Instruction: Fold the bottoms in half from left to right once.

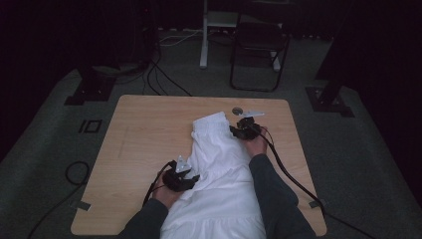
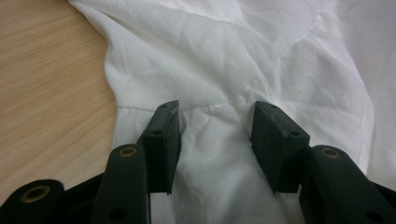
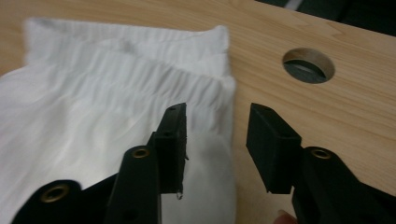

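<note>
Dim carpet surrounds our tabletop, where the white skirt runs from centre toward six o'clock. Our left gripper stands open over a seam, the right gripper open astride the waistband edge at one o'clock. We risk pinching only one layer, and the thin cloth could slip.

My high view looks forward and down from above the near edge, taking in the whole table and the floor beyond. My two gripper views sit low and close behind their jaws. All three share the white garment; the right gripper view also shares the table's round hole.
</note>
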Demonstrator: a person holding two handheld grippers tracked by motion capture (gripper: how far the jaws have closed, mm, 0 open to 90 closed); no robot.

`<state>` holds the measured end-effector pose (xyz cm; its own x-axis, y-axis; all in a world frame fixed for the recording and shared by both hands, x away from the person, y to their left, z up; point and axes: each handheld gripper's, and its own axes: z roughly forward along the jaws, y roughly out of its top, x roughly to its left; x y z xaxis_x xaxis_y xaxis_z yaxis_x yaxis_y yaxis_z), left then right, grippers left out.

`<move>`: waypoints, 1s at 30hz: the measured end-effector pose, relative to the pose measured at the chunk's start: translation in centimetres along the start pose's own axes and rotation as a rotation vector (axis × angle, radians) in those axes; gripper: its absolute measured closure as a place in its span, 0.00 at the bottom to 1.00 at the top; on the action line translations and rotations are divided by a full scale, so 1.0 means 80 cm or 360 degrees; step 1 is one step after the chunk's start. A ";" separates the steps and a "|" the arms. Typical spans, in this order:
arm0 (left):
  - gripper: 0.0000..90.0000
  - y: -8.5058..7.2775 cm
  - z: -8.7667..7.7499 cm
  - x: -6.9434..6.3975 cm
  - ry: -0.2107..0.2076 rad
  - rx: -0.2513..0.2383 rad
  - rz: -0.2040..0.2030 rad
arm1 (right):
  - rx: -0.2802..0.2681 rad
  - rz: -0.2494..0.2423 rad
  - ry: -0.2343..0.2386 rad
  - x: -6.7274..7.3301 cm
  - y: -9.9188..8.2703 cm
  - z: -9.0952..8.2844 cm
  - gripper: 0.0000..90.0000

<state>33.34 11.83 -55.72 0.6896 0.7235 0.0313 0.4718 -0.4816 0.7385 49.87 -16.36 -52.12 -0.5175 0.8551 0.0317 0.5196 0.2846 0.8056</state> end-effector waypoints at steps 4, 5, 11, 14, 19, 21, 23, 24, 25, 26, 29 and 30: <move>0.56 0.019 -0.010 0.006 0.0029 -0.0072 0.0013 | 0.0016 -0.0065 0.0102 0.010 -0.016 -0.019 0.56; 0.56 0.026 -0.008 0.008 0.0044 -0.0074 0.0029 | 0.0037 -0.0096 0.0104 0.013 -0.021 -0.021 0.55; 0.56 0.048 0.045 0.024 0.0116 0.0036 0.0068 | 0.0160 -0.0144 0.0088 0.018 -0.055 -0.014 0.60; 0.63 0.040 0.050 0.029 0.0060 -0.0008 -0.0018 | 0.0167 -0.0148 0.0066 0.021 -0.069 -0.013 0.61; 0.63 0.021 0.036 0.027 0.0036 -0.0048 -0.0052 | 0.0138 -0.0112 0.0049 0.030 -0.086 -0.030 0.61; 0.63 0.013 0.028 0.019 0.0034 -0.0050 -0.0043 | 0.0133 -0.0113 0.0047 0.038 -0.097 -0.042 0.61; 0.63 0.003 0.019 0.008 0.0025 -0.0050 -0.0039 | 0.0144 -0.0112 0.0050 0.048 -0.108 -0.056 0.61; 0.63 -0.002 0.013 0.002 0.0020 -0.0053 -0.0033 | 0.0144 -0.0117 0.0052 0.053 -0.114 -0.063 0.61; 0.63 -0.008 0.007 -0.005 0.0010 -0.0052 -0.0022 | 0.0147 -0.0118 0.0057 0.058 -0.120 -0.070 0.61; 0.63 -0.014 0.001 -0.012 0.0003 -0.0050 -0.0014 | 0.0156 -0.0124 0.0065 0.063 -0.125 -0.078 0.61; 0.63 -0.024 -0.010 -0.027 -0.0014 -0.0048 0.0024 | 0.0187 -0.0142 0.0085 0.078 -0.139 -0.098 0.61; 0.63 -0.025 -0.010 -0.028 -0.0015 -0.0050 0.0026 | 0.0212 -0.0151 0.0100 0.080 -0.141 -0.103 0.60</move>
<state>30.42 11.54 -56.70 0.7023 0.7110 0.0370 0.4430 -0.4771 0.7590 35.09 -17.67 -56.15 -0.6080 0.7939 -0.0006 0.5495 0.4214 0.7215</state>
